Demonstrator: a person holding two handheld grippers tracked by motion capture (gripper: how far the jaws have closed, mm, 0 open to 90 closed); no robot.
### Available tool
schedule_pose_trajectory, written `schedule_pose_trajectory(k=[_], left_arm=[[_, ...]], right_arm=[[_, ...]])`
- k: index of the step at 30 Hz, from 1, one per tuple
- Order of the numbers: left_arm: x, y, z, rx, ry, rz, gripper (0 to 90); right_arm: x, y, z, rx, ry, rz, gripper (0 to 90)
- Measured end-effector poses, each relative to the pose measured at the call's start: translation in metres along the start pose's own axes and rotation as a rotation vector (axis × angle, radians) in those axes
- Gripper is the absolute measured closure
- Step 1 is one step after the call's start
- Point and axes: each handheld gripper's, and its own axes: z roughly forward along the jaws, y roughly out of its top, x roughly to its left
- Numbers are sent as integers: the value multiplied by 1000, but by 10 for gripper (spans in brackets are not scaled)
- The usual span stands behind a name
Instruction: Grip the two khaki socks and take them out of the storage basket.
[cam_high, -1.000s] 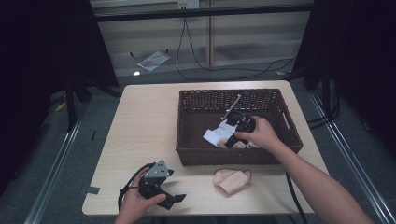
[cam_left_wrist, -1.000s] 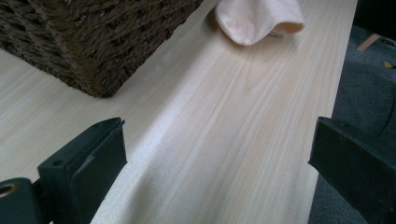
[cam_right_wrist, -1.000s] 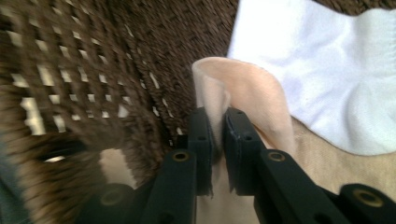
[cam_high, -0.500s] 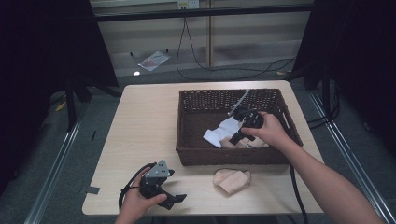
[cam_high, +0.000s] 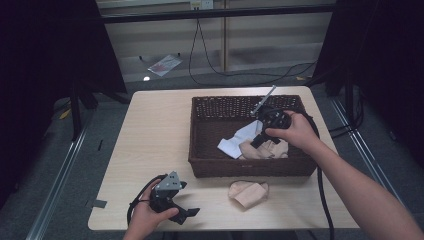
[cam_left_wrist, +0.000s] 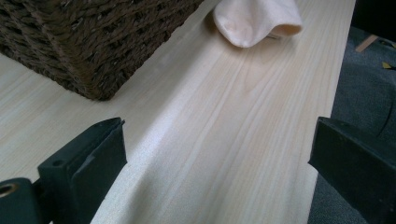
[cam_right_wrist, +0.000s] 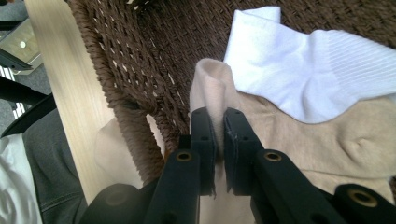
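1. Left gripper (cam_high: 187, 214): jaws spread wide, nothing between them, resting at the table's (cam_high: 150, 130) near edge.
2. Folded beige sock (cam_high: 248, 192): on the table, just in front of the wicker basket (cam_high: 200, 150).
3. White sock (cam_right_wrist: 308, 70): inside the basket, overlapping the beige sock (cam_right_wrist: 299, 140).
4. Right gripper (cam_right_wrist: 219, 135): jaws clamped on the beige sock, inside the basket.

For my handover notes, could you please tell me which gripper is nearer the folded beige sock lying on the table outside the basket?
Left. The left gripper rests just beside the folded beige sock; the right gripper is inside the brown wicker basket.
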Motion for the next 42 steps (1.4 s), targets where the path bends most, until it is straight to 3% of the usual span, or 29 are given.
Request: schedule_pose_trajectory(k=[16,33,42], left_arm=[[-1,0,2,-7,-5,-3,32],[-1,0,2,-6,-9,-4,32],[-1,0,4,-5,-13,-3,32]], right_arm=[[13,-1,-40,-32,5,-20,835],[27,-7,-61,-54,38,-62,830],[27,-13,-71,-65,43,-58,829]])
